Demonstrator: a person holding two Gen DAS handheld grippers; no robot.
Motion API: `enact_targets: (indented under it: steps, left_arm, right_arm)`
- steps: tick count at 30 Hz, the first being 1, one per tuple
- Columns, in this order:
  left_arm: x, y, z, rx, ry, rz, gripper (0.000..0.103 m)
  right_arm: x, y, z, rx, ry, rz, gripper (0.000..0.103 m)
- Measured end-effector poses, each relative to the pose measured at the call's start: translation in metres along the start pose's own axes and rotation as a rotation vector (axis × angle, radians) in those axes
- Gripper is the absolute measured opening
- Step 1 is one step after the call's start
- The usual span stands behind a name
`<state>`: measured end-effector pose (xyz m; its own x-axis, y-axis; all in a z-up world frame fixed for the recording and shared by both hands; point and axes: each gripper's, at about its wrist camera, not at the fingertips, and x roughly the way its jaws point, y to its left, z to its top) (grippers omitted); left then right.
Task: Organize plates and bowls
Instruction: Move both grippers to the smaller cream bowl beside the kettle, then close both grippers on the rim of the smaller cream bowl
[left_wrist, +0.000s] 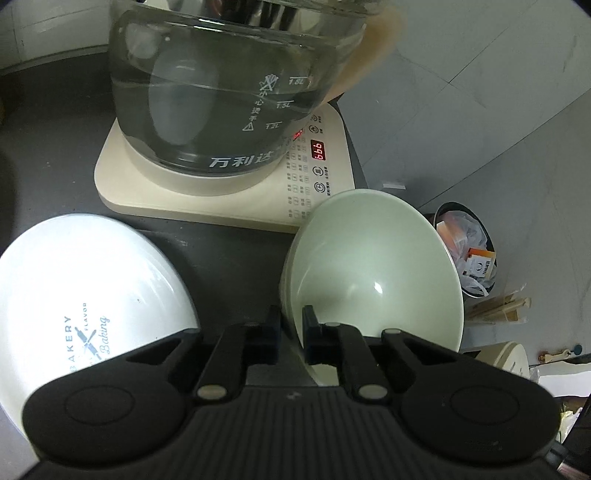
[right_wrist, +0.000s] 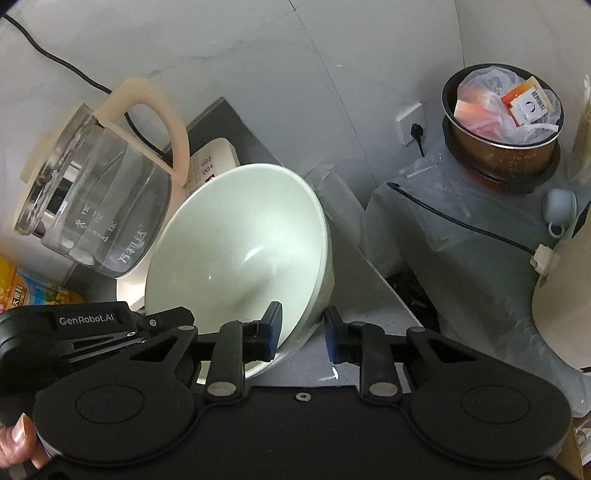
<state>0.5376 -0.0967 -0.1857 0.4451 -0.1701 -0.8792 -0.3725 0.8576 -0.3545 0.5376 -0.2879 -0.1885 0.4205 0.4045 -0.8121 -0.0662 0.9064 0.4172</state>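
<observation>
A pale green bowl is tilted on its side, its mouth facing the camera. My left gripper is shut on its near rim, one finger inside and one outside. In the right wrist view the same bowl leans in front of the kettle. My right gripper is open and straddles the bowl's lower right rim, with a small gap at the outer finger. The left gripper grips the rim on the left. A white dish printed "BAKERY" lies on the counter to the lower left.
A glass kettle with water stands on its cream heating base, just behind the bowl on the dark counter. Past the counter's right edge are a lined bin, a grey water jug and a wall socket. A hand shows bottom left.
</observation>
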Motion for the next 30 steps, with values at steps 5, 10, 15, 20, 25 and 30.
enact_targets:
  steps: [5, 10, 15, 20, 25, 30]
  left_arm:
    - [-0.014, -0.002, -0.002, 0.023, -0.017, -0.020, 0.010]
    - [-0.037, 0.001, -0.004, 0.033, -0.036, -0.053, 0.010]
    - [-0.067, 0.006, -0.010, 0.050, -0.075, -0.084, 0.010]
    - [-0.094, 0.015, -0.020, 0.047, -0.108, -0.117, 0.010]
    - [-0.119, 0.029, -0.034, 0.013, -0.143, -0.143, 0.009]
    - [-0.136, 0.045, -0.051, -0.040, -0.153, -0.155, 0.008]
  right_arm:
    - [-0.015, 0.005, -0.002, -0.030, -0.044, 0.003, 0.024]
    - [-0.036, 0.016, -0.010, -0.039, -0.083, -0.002, 0.024]
    - [-0.061, 0.030, -0.023, -0.041, -0.125, -0.001, 0.024]
    - [-0.084, 0.046, -0.037, -0.053, -0.182, -0.005, 0.024]
    - [-0.104, 0.057, -0.058, -0.049, -0.231, -0.004, 0.024]
    - [-0.121, 0.063, -0.083, -0.025, -0.270, -0.008, 0.024]
